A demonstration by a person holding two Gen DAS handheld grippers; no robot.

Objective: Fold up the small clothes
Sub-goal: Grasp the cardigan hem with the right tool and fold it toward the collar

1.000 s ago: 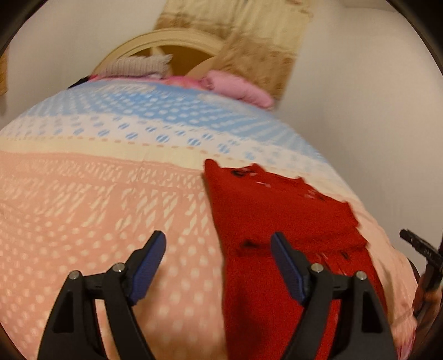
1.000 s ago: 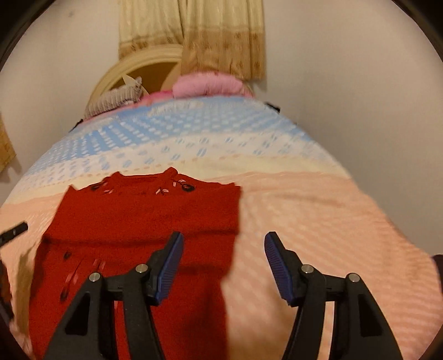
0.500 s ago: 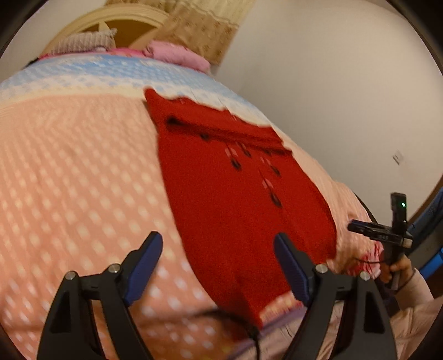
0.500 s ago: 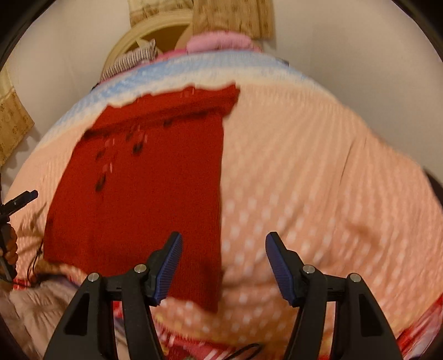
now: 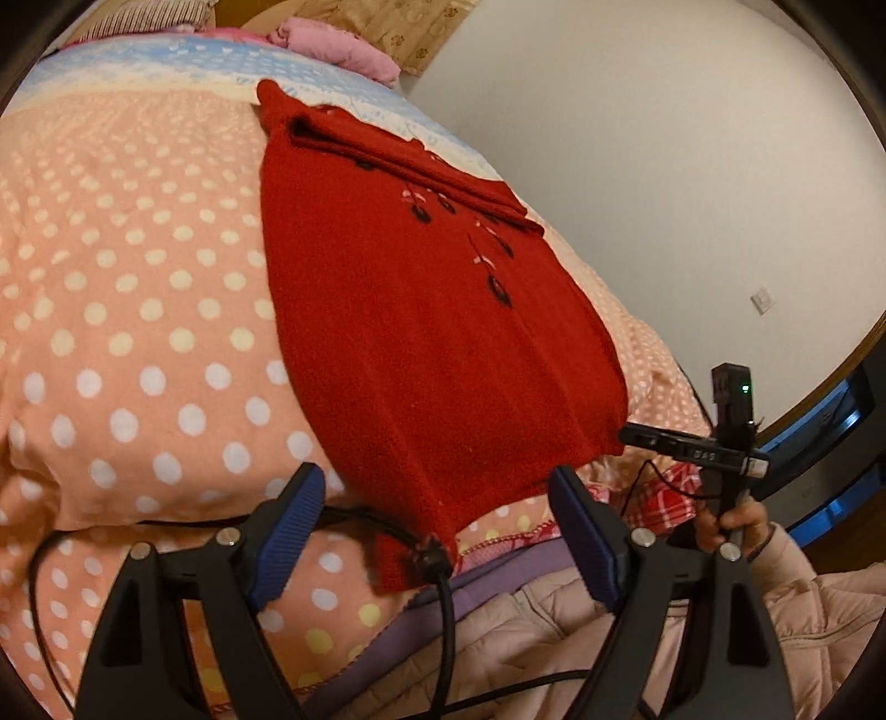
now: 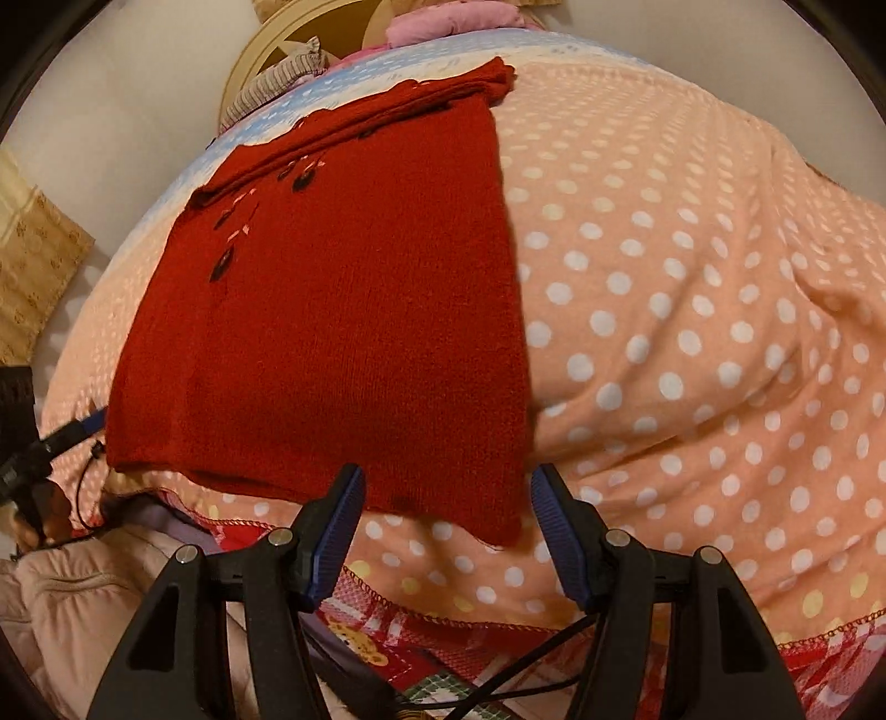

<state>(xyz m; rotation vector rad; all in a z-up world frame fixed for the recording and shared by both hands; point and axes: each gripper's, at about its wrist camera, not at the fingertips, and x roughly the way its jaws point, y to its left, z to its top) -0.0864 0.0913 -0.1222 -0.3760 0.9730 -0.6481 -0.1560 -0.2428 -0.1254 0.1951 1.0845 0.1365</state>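
Observation:
A red knit sweater [image 5: 421,310] with small dark embroidered flowers lies flat on a pink polka-dot blanket [image 5: 138,310], its hem at the near edge of the bed. In the left wrist view my left gripper [image 5: 434,498] stands open, its blue pads on either side of the hem's near corner without touching it. In the right wrist view the sweater [image 6: 343,310] fills the middle. My right gripper [image 6: 448,487] is open just before the hem's right corner, with the cloth edge showing between its pads. A strip along the sweater's top is folded over.
Pink pillows [image 5: 338,47] and a round wooden headboard [image 6: 288,33] lie at the far end of the bed. A white wall [image 5: 664,166] runs along one side. A person's hand [image 5: 731,520] and pale padded sleeve [image 5: 803,609] are at the near edge, with black cables [image 5: 443,598] below.
Both grippers have tilted down and drawn back from over the sweater to its near hem. The bed's near edge and the person's jacket have come into view.

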